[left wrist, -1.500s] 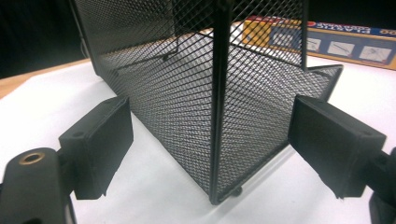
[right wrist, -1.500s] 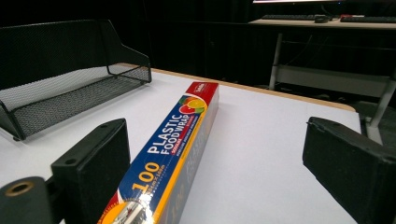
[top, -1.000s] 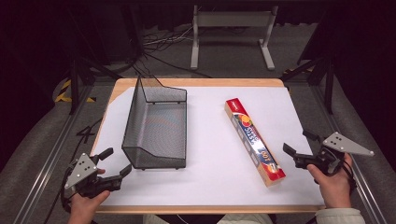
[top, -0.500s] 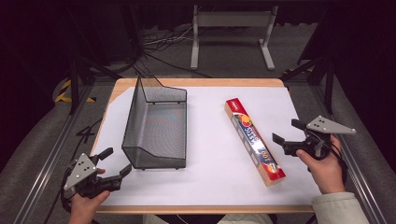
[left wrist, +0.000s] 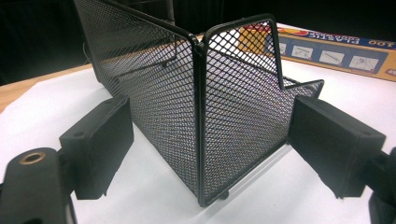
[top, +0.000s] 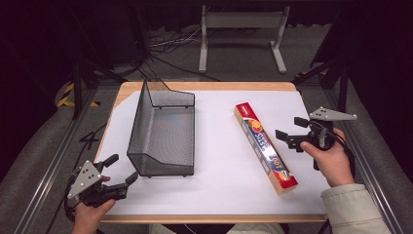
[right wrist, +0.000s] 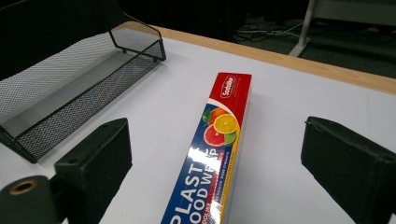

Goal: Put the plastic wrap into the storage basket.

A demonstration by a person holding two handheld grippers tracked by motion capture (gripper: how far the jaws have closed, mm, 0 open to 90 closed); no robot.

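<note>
A wooden table (top: 204, 86), covered by a white sheet (top: 219, 161), bore a black mesh basket (top: 163, 131) and a plastic-wrap box (top: 265, 146).

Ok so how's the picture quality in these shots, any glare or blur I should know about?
High view: the white table sheet is evenly lit, the surroundings nearly black, and the whole frame is a bit soft. Left gripper view: the mesh basket is sharp, while the near jaws look soft. Right gripper view: glare streaks the glossy plastic wrap box near the bottom edge, washing out some lettering.
</note>
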